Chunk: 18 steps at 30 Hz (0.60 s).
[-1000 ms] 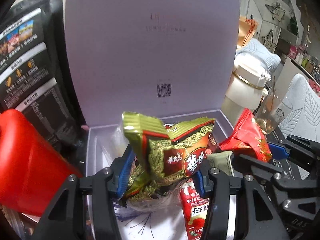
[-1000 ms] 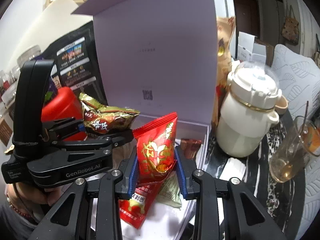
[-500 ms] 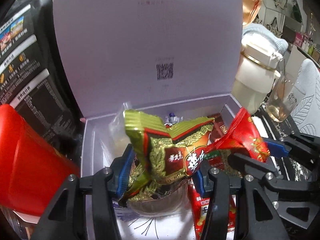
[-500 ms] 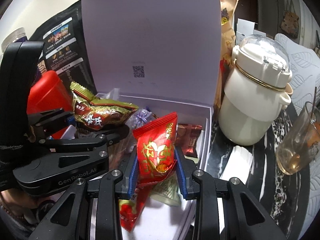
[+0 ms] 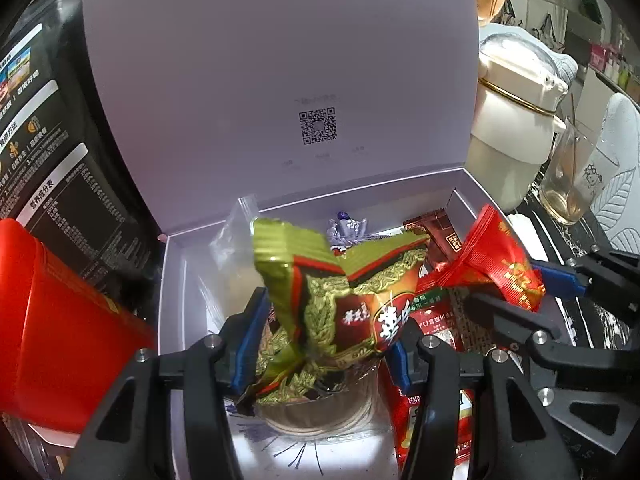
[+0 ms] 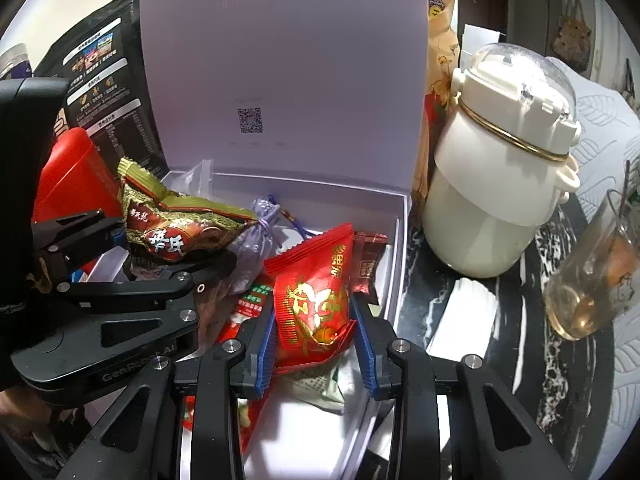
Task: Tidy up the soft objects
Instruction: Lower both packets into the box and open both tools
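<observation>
My left gripper point(image 5: 324, 344) is shut on a green-and-red snack packet point(image 5: 340, 292) and holds it low over the open lavender box point(image 5: 176, 280). My right gripper point(image 6: 316, 332) is shut on a red snack packet point(image 6: 316, 300) over the right half of the same box point(image 6: 400, 232). Each gripper shows in the other's view: the right gripper with its red packet point(image 5: 500, 268), the left gripper with its green packet point(image 6: 176, 224). Inside the box lie a lavender sachet point(image 6: 260, 220), a brown packet point(image 6: 368, 264), red packets and a clear bag.
The box lid point(image 5: 280, 80) stands upright behind. A red container point(image 5: 52, 320) and a black pouch point(image 5: 48, 140) are at the left. A white jar point(image 6: 500, 168) and a glass cup point(image 6: 592, 280) stand on the dark marbled table at the right.
Both grippers have moved forward and down toward the box with their packets still held. The box interior and its contents now show more fully.
</observation>
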### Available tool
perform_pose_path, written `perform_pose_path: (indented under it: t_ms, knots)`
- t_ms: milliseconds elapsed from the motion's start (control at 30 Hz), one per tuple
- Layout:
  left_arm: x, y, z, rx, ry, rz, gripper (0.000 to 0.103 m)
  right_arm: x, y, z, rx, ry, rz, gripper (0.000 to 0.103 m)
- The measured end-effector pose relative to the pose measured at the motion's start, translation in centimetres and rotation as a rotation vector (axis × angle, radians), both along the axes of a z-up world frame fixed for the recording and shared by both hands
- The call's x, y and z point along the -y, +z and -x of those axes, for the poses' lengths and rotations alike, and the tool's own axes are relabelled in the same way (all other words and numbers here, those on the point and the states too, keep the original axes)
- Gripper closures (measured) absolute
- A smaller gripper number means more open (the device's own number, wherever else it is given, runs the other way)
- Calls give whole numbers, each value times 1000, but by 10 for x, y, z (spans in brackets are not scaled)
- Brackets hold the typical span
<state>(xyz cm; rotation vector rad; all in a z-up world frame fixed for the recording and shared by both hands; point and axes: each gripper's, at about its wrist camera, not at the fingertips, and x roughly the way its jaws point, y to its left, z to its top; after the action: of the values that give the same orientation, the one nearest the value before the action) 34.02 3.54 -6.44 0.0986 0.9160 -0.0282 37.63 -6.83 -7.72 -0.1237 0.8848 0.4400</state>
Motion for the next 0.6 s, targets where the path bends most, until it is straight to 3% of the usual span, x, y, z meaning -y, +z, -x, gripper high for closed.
perform_pose_path:
  t_ms: [267,367,500,600]
  knots:
    - [-7,0,-6,-46,27,79,51,2,7,8,13,-22,-2,54]
    - [-7,5,-7,-53,21,103,44,5,13,12,19,-32,-19,52]
    - [-4,16,-4,-17,44,73,20,14,23,18,31,-59,-24,48]
    - [-3,28,-1,0,53,72,20,22,29,25,36,-77,-18,48]
